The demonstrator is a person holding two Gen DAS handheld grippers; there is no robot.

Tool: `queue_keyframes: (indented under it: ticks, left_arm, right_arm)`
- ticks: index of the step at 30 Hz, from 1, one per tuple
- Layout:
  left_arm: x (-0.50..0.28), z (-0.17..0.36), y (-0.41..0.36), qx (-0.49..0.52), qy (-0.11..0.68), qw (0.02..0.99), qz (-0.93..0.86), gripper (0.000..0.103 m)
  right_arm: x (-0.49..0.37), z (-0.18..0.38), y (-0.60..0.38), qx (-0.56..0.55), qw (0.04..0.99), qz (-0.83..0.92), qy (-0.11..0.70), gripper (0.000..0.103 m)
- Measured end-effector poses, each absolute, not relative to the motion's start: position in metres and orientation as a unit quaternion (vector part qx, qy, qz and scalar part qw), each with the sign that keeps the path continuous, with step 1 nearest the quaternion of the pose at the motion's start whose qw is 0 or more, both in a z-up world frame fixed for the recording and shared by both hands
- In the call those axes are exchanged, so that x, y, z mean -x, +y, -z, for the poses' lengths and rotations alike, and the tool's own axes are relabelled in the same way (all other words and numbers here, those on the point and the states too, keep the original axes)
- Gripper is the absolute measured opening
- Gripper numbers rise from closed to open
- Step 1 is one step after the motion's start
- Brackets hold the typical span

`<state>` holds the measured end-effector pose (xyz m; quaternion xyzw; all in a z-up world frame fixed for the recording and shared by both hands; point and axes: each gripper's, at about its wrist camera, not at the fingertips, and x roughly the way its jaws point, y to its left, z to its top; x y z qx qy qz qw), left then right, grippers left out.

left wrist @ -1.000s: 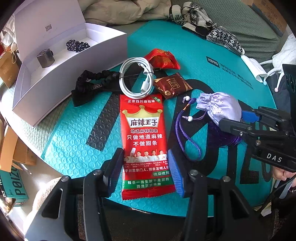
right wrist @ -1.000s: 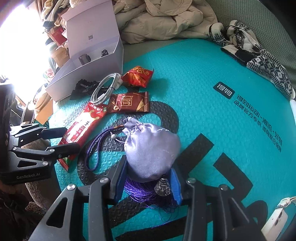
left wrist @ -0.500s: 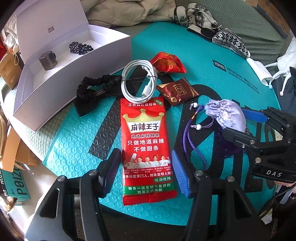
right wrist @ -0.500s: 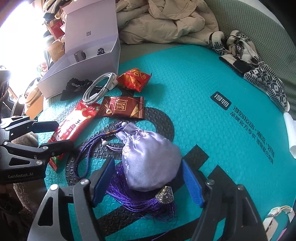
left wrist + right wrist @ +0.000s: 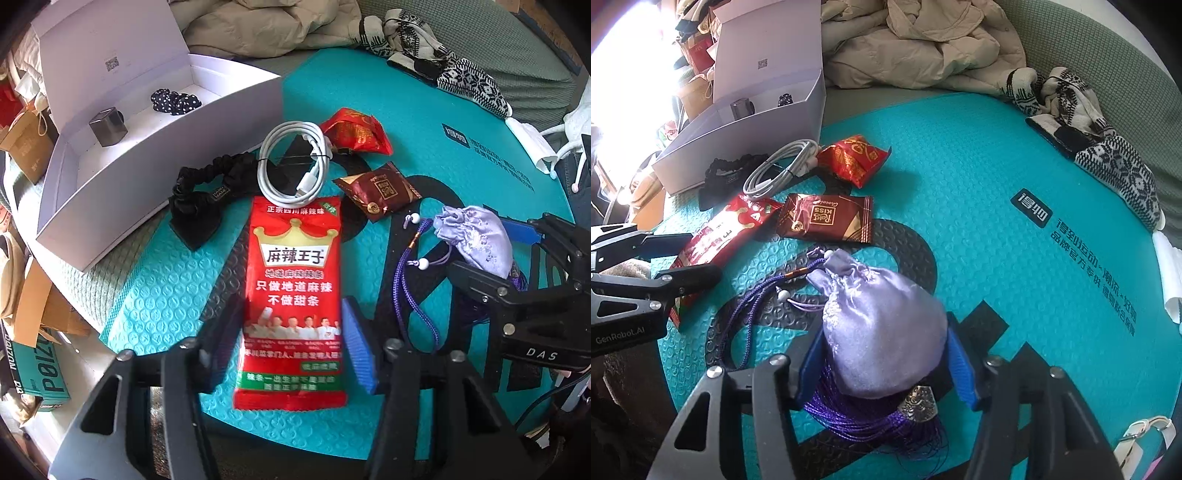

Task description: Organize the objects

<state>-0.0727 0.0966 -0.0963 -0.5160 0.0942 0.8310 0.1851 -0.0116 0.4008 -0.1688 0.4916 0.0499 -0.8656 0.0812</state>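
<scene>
**Snack Packet and Pouch Each Straddled by a Gripper**

While the white box (image 5: 110, 192) waits at ten o'clock, the red snack packet (image 5: 293, 295) lies lengthwise toward twelve between the left gripper (image 5: 288, 347), whose jaws are closing, pads not yet pressing. The right gripper (image 5: 882, 365) is closing around the lilac drawstring pouch (image 5: 879, 325), contact uncertain.

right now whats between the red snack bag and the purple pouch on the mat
Only the pouch's purple cord, looped on the teal mat; otherwise that stretch between the snack bag and the pouch is bare. The left wrist view shows it best.
</scene>
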Motion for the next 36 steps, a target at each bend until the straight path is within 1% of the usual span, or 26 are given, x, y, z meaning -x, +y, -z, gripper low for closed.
queue_keyframes:
  ticks: [1,4,11,18,26,36]
  left_arm:
    - [0.074,0.096,0.096,0.518,0.091,0.185,-0.830,0.047]
    - [0.074,0.095,0.095,0.520,0.090,0.190,-0.828,0.045]
    - [0.068,0.087,0.091,0.527,0.056,0.208,-0.822,0.044]
    - [0.055,0.065,0.090,0.510,0.048,0.210,-0.833,0.044]
    - [0.042,0.035,0.069,0.485,0.038,0.196,-0.851,0.044]
    - [0.024,0.015,0.031,0.471,0.019,0.162,-0.867,0.044]
  right_arm:
    - [0.012,0.168,0.402,-0.492,0.081,0.866,0.048,0.053]
    - [0.011,0.165,0.404,-0.494,0.088,0.864,0.034,0.050]
    - [0.006,0.152,0.403,-0.485,0.098,0.868,0.029,0.050]
    - [0.001,0.132,0.395,-0.468,0.113,0.876,0.033,0.050]
    - [-0.007,0.110,0.376,-0.445,0.138,0.883,0.050,0.050]
    - [-0.011,0.096,0.338,-0.423,0.188,0.883,0.079,0.050]
